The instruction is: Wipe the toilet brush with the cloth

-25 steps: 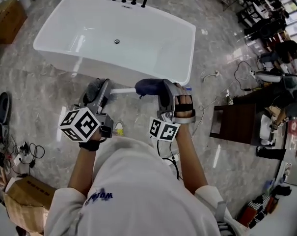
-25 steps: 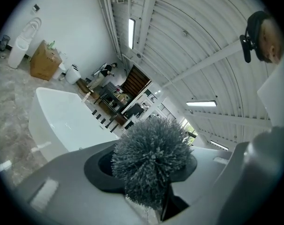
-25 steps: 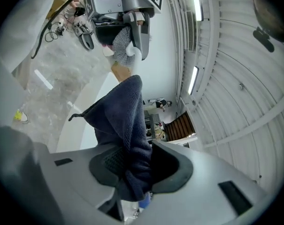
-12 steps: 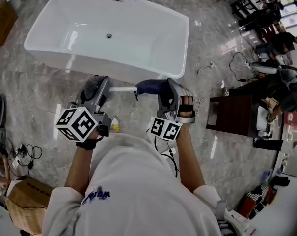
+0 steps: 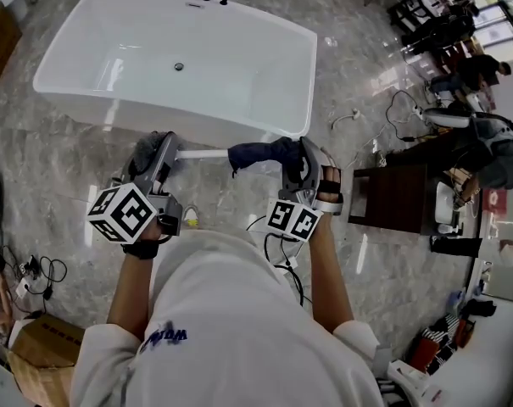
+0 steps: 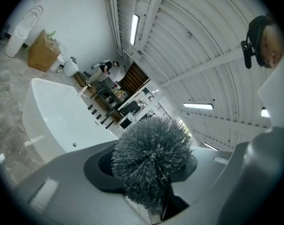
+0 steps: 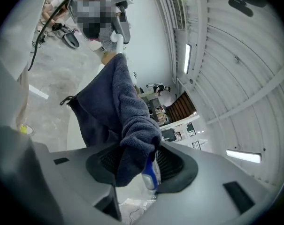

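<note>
A white bathtub [image 5: 214,125] is occupying the marble floor [image 5: 52,159] ahead of the person, who is working before its near wall with both tools raised roughly level.

The left gripper [image 5: 158,147] is clamping the toilet brush [image 5: 201,153] just behind its grey bristle head [image 6: 151,158]. The white handle is running across toward the other hand.

The right gripper [image 5: 297,155] is holding the dark blue cloth [image 5: 256,153], which is wrapped round the far part of that handle. Its jaws have just been easing wider, yet the cloth and a blue-and-white handle end [image 7: 150,175] are filling the gap between the pads.

Judgement: a wiping stroke along the shaft is in progress. To do it well, the left grip should be holding firm and steady. The right should be pressing only lightly, enough for the cloth to slide without bunching or slipping off, and working along the full shaft, turning it to reach every side.
</note>
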`<state>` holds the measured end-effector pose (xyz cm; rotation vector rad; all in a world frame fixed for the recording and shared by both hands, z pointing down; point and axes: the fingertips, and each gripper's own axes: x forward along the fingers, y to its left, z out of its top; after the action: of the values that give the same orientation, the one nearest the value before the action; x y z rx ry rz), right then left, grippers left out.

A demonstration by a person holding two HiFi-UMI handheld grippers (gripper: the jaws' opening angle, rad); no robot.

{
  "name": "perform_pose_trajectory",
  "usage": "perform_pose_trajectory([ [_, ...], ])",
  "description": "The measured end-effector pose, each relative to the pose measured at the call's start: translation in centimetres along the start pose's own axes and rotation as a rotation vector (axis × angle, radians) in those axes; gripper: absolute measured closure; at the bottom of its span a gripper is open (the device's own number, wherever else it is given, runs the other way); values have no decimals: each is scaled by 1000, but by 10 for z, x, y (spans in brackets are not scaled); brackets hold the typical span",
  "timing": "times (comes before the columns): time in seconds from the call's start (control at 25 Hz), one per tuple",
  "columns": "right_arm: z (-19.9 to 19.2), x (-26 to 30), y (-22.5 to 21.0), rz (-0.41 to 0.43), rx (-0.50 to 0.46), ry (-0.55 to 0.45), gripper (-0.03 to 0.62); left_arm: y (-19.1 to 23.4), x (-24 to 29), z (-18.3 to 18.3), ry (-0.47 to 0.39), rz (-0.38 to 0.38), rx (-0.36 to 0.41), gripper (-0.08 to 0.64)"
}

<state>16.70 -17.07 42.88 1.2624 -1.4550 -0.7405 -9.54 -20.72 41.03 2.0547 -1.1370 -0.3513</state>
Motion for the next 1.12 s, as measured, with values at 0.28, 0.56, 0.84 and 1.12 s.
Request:
perform_pose_trajectory([
  [0.28, 5, -6, 4, 30, -43, 3, 361, -9, 10, -7, 27, -35, -19, 365],
  [0.56, 20, -19, 19, 31, -84, -11, 419, -16, 20, -24, 69, -58, -20, 365],
  [0.84, -58, -20, -12, -1, 1, 149, 445, -11, 21, -28, 82, -45, -48, 367],
  [1.12, -65, -20, -12, -8, -5, 181, 445, -9, 21, -31, 82, -63, -67, 367],
])
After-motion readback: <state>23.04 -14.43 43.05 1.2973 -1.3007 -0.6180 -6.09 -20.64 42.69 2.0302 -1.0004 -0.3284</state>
